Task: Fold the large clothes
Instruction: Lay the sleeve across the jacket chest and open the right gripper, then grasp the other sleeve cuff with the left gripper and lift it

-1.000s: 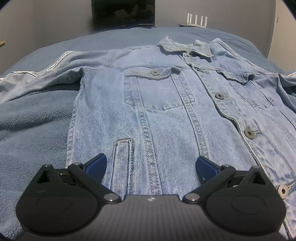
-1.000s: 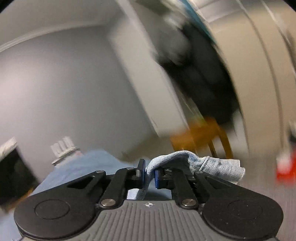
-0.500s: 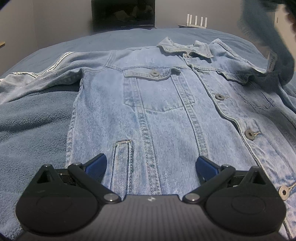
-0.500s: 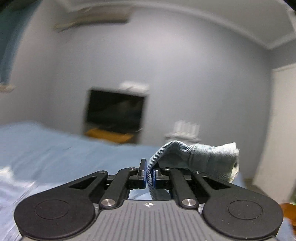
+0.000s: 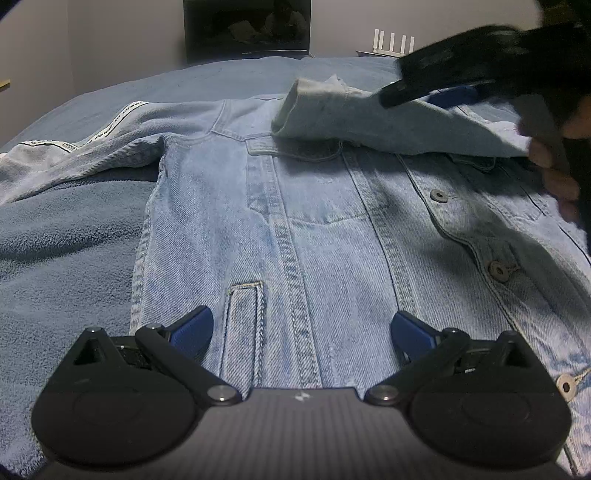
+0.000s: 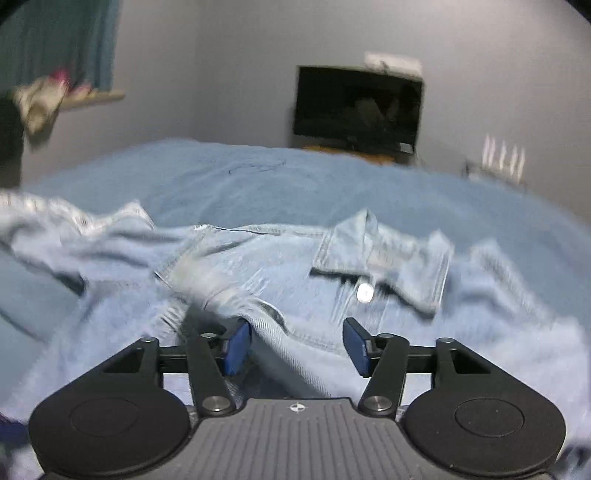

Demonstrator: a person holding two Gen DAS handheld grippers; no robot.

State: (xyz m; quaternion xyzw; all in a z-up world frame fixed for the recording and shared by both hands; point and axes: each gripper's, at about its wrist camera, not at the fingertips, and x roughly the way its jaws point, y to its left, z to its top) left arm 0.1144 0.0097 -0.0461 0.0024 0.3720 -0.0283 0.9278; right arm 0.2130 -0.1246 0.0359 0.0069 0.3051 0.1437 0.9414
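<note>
A light blue denim jacket (image 5: 325,229) lies front up on a blue blanket (image 5: 66,236). Its right sleeve (image 5: 354,118) lies folded across the chest, cuff toward the left chest pocket. Its other sleeve (image 5: 74,147), with a white printed stripe, stretches out to the left. My left gripper (image 5: 301,328) is open and empty, low over the jacket's hem. My right gripper (image 6: 297,347) is open just above the folded sleeve (image 6: 280,343); it shows in the left wrist view (image 5: 450,92) at the upper right. The collar (image 6: 384,254) lies ahead of it.
The bed's blue blanket (image 6: 258,177) spreads around the jacket. A dark TV (image 5: 245,29) and a white router (image 5: 393,38) stand by the far grey wall. A shelf with clothes (image 6: 48,96) hangs on the left wall.
My right gripper carried the sleeve over the jacket, laid it across the chest and opened, letting it go. My left gripper stayed still and open.
</note>
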